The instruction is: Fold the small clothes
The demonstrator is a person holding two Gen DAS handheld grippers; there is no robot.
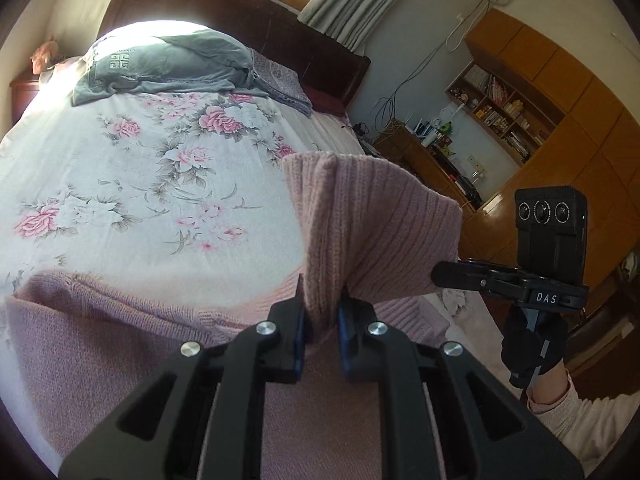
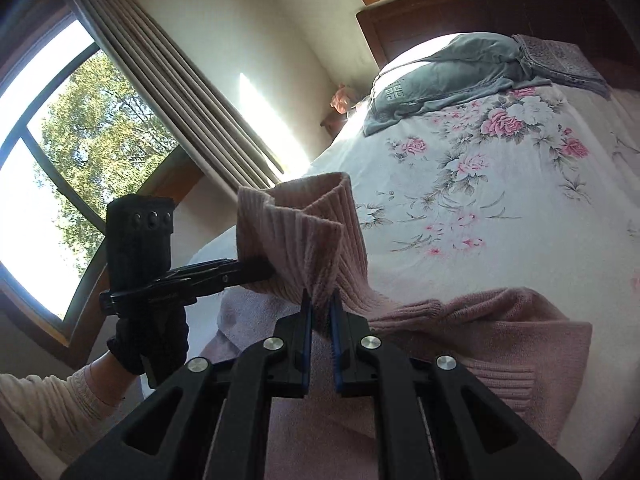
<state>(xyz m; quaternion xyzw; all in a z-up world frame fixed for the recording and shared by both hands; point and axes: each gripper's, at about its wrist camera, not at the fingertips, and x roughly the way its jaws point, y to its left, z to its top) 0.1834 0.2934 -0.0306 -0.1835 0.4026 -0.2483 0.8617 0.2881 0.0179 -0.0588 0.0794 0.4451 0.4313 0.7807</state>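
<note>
Between both grippers' jaws, pink sweater (image 1: 372, 216) hem sits pinched.

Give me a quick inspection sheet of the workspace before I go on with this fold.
Surface: bed with floral sheet, mostly bare.
Job's things: pink knit sweater lies on the near part of the bed, its ribbed edge lifted clear of the sheet.
Clutter: grey quilt bunched at the headboard end, apart from the sweater.
Grippers: left gripper and right gripper both pinch the ribbed edge.
Cables: loose wires down the wall by the desk, off the bed.
Surroundings: wooden bookshelf, curtained window.
</note>
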